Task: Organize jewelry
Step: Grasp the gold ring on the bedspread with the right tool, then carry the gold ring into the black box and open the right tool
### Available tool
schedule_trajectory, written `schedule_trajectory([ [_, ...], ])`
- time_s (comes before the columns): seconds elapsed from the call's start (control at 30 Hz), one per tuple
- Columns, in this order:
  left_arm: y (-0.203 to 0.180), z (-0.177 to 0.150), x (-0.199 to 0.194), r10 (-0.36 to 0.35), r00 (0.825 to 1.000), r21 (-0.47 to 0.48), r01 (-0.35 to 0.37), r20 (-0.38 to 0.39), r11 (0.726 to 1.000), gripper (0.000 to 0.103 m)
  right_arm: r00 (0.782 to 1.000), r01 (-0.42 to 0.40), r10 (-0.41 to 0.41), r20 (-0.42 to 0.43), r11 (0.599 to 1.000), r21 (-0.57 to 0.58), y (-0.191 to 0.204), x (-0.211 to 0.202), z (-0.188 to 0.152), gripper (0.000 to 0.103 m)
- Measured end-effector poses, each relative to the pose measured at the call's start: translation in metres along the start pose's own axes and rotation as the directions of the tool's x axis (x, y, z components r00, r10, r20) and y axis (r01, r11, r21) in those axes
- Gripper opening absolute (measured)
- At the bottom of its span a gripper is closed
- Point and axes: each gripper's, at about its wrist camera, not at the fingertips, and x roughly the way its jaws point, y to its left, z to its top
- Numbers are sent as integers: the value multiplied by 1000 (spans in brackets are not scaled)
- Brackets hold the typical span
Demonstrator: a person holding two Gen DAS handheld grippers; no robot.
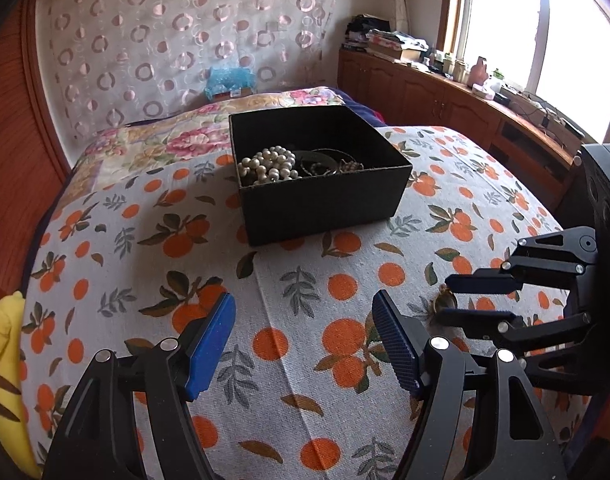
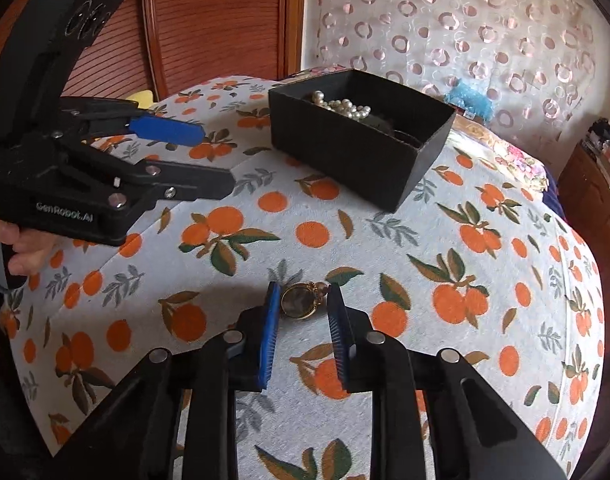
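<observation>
Your right tongs (image 2: 301, 300) straddle the gold pendant (image 2: 299, 300) on the bed (image 2: 445, 248), pads apart to clamp it, the box (image 2: 357, 152) at 12 o'clock, while your left tongs (image 1: 303, 312) idle wide apart.

box contents: the near wall of the black box (image 1: 325, 196) hides most of the inside; dark pieces beside the pearl necklace (image 1: 269, 166) are too small to tell.
gold trinket (image 2: 301, 300): in the left view mostly hidden behind the right gripper (image 1: 449, 296).
windowsill clutter (image 1: 485, 84): too small to tell.
</observation>
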Motion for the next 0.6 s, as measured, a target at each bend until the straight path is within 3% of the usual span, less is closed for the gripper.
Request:
schedule_trajectory([
  [0.07, -1, 1, 0, -2, 1000, 2, 2, 1, 1000, 68, 1000, 1, -1, 13, 1000, 5, -2, -2, 1, 5],
  [0.37, 1, 9, -3, 4, 1000, -3, -4, 21, 1000, 68, 1000, -2, 2, 8, 1000, -9, -9, -2, 11, 6],
  [0.6, 2, 22, -8, 16, 998, -2, -16, 53, 1000, 68, 998, 7, -7, 66, 1000, 14, -19, -14, 28, 6],
])
